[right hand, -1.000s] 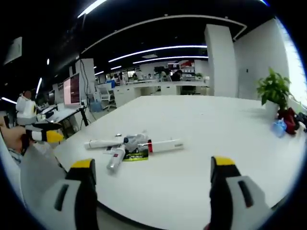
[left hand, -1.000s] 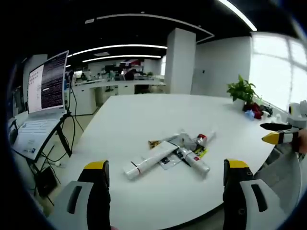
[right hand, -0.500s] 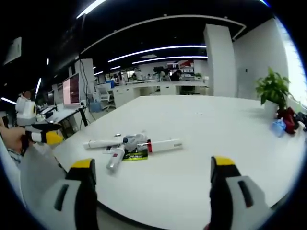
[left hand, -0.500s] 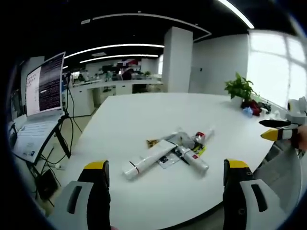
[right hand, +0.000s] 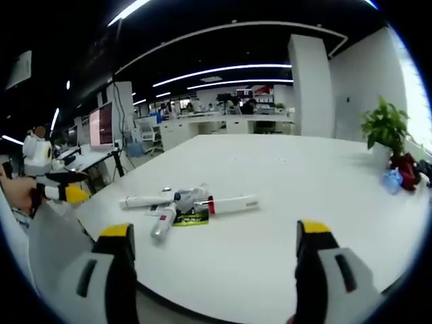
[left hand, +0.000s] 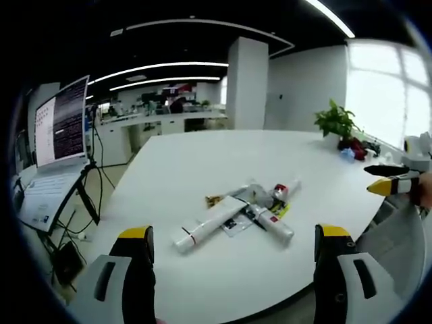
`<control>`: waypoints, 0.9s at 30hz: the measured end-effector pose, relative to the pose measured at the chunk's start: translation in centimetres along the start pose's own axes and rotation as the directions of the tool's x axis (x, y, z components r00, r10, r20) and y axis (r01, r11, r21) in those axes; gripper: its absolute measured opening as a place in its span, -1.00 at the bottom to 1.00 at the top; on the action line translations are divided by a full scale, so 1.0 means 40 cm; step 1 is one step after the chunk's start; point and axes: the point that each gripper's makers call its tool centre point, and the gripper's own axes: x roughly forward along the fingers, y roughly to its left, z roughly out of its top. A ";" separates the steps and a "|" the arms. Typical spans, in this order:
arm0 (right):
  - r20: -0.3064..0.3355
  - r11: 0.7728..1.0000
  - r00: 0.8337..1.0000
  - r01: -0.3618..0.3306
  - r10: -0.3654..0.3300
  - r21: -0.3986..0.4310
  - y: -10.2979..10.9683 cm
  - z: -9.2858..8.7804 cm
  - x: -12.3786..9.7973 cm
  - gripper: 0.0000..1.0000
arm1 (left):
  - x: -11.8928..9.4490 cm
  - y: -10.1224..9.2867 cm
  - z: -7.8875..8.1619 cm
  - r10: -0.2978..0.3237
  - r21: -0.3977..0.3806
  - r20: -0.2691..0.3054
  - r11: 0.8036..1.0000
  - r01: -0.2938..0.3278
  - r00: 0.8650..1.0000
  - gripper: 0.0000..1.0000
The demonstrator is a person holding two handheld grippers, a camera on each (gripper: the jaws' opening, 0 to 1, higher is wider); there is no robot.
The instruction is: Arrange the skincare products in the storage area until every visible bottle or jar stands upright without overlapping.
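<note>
We see a white tabletop (left hand: 202,162) carrying a small heap of skincare products (left hand: 236,216), all lying on their sides and overlapping near the edge closest to us. In the left gripper view, a long white tube (left hand: 209,221) points toward the lower left, a bottle with a red-marked label (left hand: 273,226) crosses beside it, and a small red-capped item (left hand: 281,192) lies just behind; a green-and-black sachet (left hand: 281,213) is tucked under them. The left gripper (left hand: 233,243) hovers short of the heap with its yellow-tipped fingers (left hand: 137,233) spread wide apart and holding nothing. In the right gripper view, the same heap (right hand: 185,204) lies ahead and to the left, and the right gripper (right hand: 210,239) likewise has its fingers (right hand: 312,228) parted and empty. A potted plant (left hand: 336,125) stands at the far side of the tabletop, and a laptop on a stand (left hand: 57,145) sits off to the left.
</note>
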 end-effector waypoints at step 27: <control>-0.165 0.949 0.963 -0.245 0.214 -0.199 -0.064 0.052 0.116 0.84 | 0.008 0.012 -0.019 0.003 0.008 -0.033 1.000 -0.003 0.999 0.94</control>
